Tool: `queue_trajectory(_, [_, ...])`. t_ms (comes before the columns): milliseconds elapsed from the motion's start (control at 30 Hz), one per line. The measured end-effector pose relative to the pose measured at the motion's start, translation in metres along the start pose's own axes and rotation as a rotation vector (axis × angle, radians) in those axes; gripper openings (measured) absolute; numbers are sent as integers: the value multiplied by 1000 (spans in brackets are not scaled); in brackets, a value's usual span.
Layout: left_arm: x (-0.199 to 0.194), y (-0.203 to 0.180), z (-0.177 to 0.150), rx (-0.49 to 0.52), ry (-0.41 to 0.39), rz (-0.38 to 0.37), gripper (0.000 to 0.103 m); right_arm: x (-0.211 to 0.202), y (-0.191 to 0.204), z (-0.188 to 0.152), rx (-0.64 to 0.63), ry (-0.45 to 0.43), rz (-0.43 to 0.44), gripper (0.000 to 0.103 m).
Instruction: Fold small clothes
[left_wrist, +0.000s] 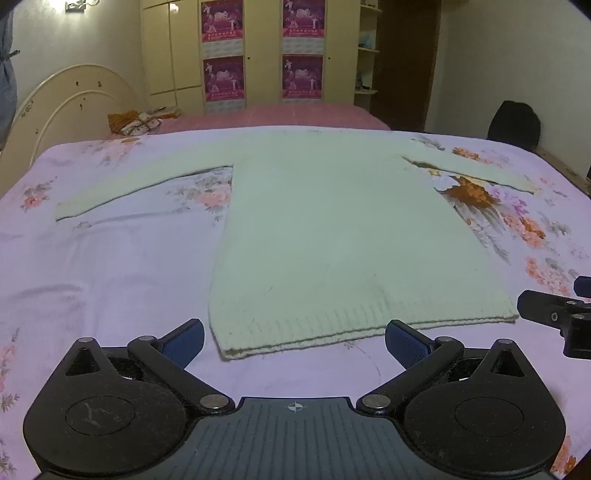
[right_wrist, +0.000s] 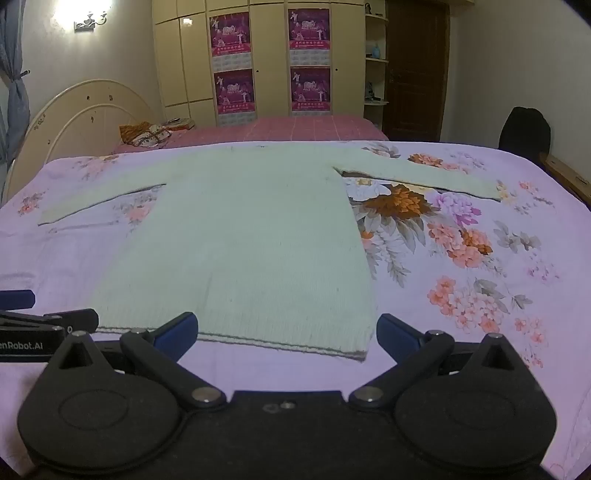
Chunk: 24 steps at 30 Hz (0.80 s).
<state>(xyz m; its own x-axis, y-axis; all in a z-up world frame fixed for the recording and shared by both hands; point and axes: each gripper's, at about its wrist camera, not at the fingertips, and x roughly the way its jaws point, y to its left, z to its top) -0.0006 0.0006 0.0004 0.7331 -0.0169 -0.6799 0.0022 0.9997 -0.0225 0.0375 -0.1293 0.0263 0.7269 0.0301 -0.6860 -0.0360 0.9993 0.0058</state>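
A pale green knitted sweater (left_wrist: 332, 236) lies flat on the floral bed sheet (left_wrist: 110, 280), hem toward me, both sleeves spread out to the sides. It also shows in the right wrist view (right_wrist: 240, 240). My left gripper (left_wrist: 294, 343) is open and empty, its blue pads either side of the hem's left corner. My right gripper (right_wrist: 286, 332) is open and empty, just before the hem's right corner. The right gripper shows at the right edge of the left wrist view (left_wrist: 554, 317). The left gripper shows at the left edge of the right wrist view (right_wrist: 40, 328).
The floral sheet (right_wrist: 461, 258) covers the near bed. A second bed with a pink cover (right_wrist: 295, 127) and a bag (right_wrist: 147, 134) lies behind. A cream headboard (right_wrist: 74, 118), wardrobes with posters (right_wrist: 273, 59) and a dark chair (right_wrist: 524, 129) stand beyond.
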Motion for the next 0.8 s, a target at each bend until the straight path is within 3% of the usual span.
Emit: queue_trajectory(800, [9, 9, -4, -6, 19, 38, 103, 5, 4, -2, 0, 5, 3, 102])
